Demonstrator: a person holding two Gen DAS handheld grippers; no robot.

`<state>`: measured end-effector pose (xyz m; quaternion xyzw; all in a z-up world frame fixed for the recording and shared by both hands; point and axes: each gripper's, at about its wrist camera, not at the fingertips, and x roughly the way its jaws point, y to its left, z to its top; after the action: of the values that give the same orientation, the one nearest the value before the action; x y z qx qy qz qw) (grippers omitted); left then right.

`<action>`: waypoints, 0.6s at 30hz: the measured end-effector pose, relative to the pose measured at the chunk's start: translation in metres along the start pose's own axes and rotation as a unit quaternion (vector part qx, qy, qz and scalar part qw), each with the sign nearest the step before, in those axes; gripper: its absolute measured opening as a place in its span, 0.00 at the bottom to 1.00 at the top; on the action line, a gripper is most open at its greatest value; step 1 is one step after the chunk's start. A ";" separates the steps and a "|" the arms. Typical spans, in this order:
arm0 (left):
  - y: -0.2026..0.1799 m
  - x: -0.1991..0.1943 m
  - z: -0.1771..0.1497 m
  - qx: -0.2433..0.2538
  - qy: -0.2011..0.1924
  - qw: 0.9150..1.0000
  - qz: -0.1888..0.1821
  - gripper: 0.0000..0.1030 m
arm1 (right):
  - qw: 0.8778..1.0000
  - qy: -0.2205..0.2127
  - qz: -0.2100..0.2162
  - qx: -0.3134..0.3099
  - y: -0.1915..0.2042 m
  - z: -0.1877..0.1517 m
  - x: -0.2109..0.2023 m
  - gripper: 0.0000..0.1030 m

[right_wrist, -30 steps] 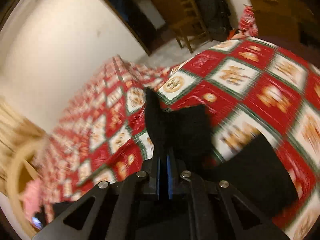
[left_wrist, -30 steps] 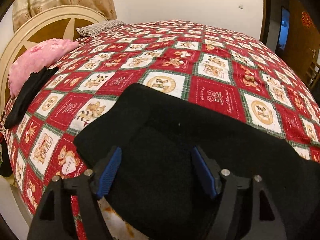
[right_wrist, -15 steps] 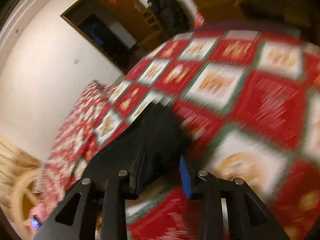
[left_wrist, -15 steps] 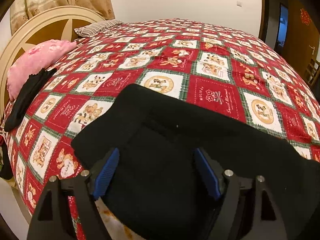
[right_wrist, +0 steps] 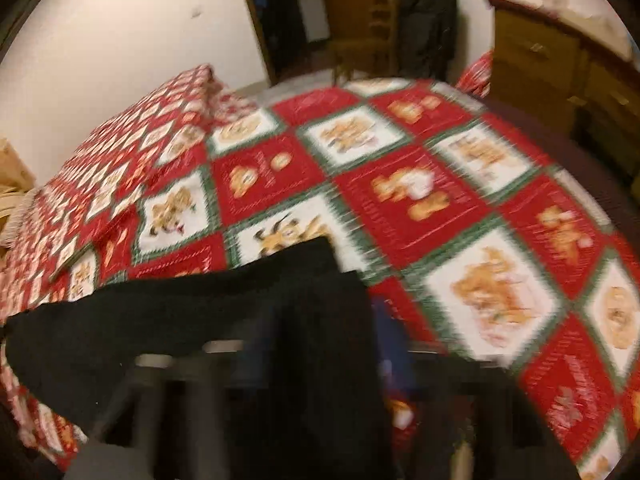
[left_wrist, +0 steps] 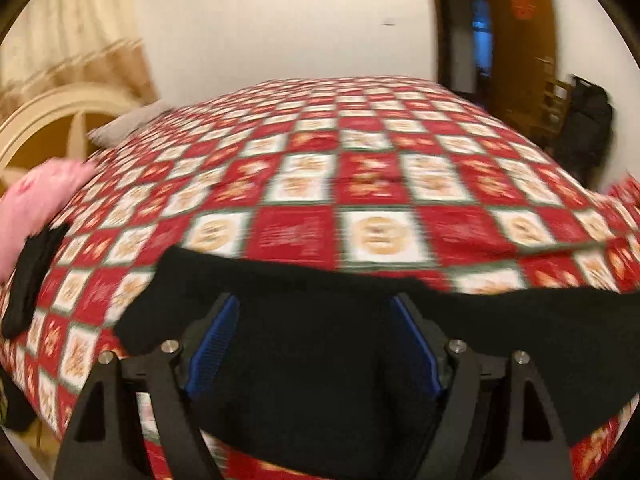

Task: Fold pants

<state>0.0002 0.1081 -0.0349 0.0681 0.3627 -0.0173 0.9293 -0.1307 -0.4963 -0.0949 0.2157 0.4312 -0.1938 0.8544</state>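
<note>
Black pants (left_wrist: 320, 360) lie flat on the red patchwork bed cover near its front edge, stretching to the right. My left gripper (left_wrist: 316, 344) is open and empty, its blue pads (left_wrist: 214, 344) spread wide above the pants. In the right wrist view the pants (right_wrist: 200, 320) lie across the lower left. My right gripper (right_wrist: 320, 360) is strongly blurred; its jaws look apart, with black cloth lying between and over them.
A pink pillow (left_wrist: 36, 200) and a separate black garment (left_wrist: 32, 276) lie at the left by the cream headboard (left_wrist: 48, 116). A wooden dresser (right_wrist: 560, 68), a chair (right_wrist: 360, 48) and a dark bag (right_wrist: 428, 24) stand beyond the bed.
The right gripper, shut on a lifted pant end a second ago, opened and laid the cloth down. The left gripper stayed open and pulled back a little.
</note>
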 end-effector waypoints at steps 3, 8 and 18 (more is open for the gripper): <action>-0.023 0.003 -0.003 0.021 0.012 1.000 -0.005 0.78 | 1.000 -0.009 0.005 0.002 0.003 0.000 -0.009 0.12; -0.047 0.007 -0.007 0.038 0.029 0.999 -0.021 0.78 | 0.995 -0.095 -0.004 -0.032 0.021 0.000 -0.055 0.12; -0.074 0.010 -0.011 0.028 0.023 0.999 -0.024 0.78 | 0.998 -0.052 -0.025 -0.032 0.009 0.018 0.007 0.14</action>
<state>-0.0064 0.0368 -0.0582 0.0856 0.3849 -0.0479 0.9177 -0.1107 -0.4988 -0.0891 0.1673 0.3977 -0.2119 0.8769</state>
